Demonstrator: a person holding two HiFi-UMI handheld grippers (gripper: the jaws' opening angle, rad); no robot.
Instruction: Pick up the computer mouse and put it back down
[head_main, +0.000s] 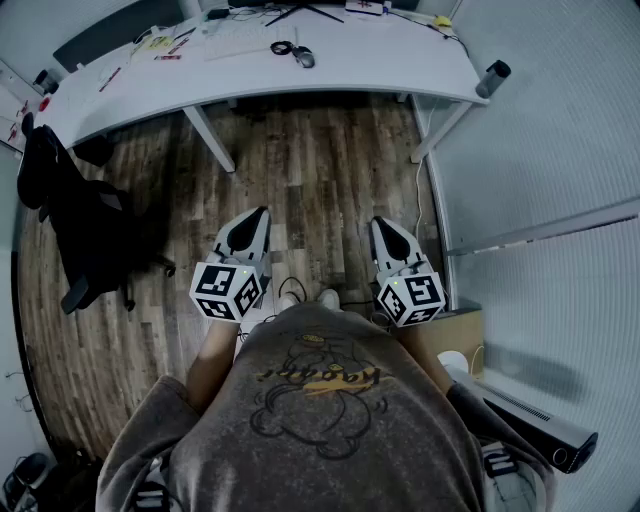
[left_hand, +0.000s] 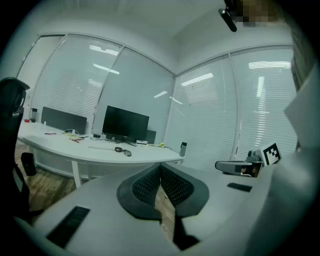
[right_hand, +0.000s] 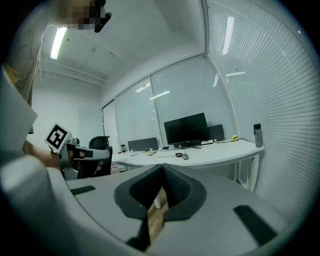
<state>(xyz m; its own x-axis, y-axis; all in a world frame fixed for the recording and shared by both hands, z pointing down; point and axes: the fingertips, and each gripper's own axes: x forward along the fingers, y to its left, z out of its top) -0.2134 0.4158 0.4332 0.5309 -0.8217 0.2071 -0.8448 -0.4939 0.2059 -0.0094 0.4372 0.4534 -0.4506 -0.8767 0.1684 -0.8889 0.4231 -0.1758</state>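
Fingers (left_hand: 146, 189) of your left gripper (head_main: 262, 212) are pressed together at the tips with nothing between them. Those (right_hand: 176, 189) of your right gripper (head_main: 380, 222) meet the same way and are just as empty. Both pairs point a little downward over the wood floor (head_main: 320, 170).

Each gripper carries a marker cube (head_main: 228, 291) printed with black-and-white square patterns. Orange lettering runs across the drawing on your shirt (head_main: 320, 400), but it is too distorted to read.

Your computer mouse (head_main: 304, 58) lies on the white desk (head_main: 390, 62), well ahead of both sets of fingertips. It sits between the lines they point along, somewhat nearer the left pair's line. It is too small here to tell which way its nose points or how its long axis runs.

A dark coiled cable (head_main: 282, 47) lies just beside the mouse, on the left-finger side. Beyond it, farther from your fingers, stands a black monitor (left_hand: 125, 123). A dark bottle (head_main: 492, 78) stands at the desk's end, off past your right fingers.
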